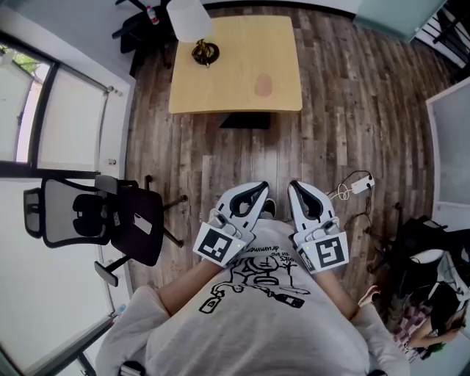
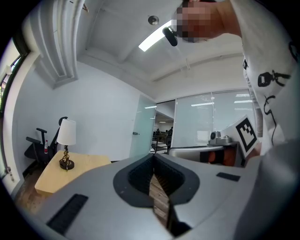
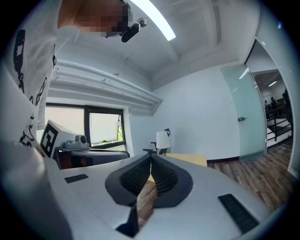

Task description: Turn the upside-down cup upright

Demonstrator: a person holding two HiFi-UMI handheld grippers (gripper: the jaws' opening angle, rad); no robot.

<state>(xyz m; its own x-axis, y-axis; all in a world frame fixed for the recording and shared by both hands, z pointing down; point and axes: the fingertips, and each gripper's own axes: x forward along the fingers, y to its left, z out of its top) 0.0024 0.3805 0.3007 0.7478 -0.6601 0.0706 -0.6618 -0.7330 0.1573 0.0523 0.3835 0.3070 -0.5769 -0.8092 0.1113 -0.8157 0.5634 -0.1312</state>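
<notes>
A small pinkish cup (image 1: 263, 86) stands on the light wooden table (image 1: 235, 44) far ahead; too small to tell which way up it is. My left gripper (image 1: 262, 188) and right gripper (image 1: 292, 185) are held side by side close to my chest, over the wooden floor, well short of the table. Both are shut with nothing between the jaws. In the left gripper view the left gripper (image 2: 153, 160) shows its jaws meeting, with the table (image 2: 89, 165) to its left. The right gripper (image 3: 151, 160) is likewise closed, the table (image 3: 190, 159) just beyond it.
A white-shaded lamp (image 1: 189, 20) stands on the table's far left corner. A black office chair (image 1: 99, 219) stands at my left beside the window. A white power strip with cable (image 1: 358, 184) lies on the floor at right, with dark bags (image 1: 429, 257) further right.
</notes>
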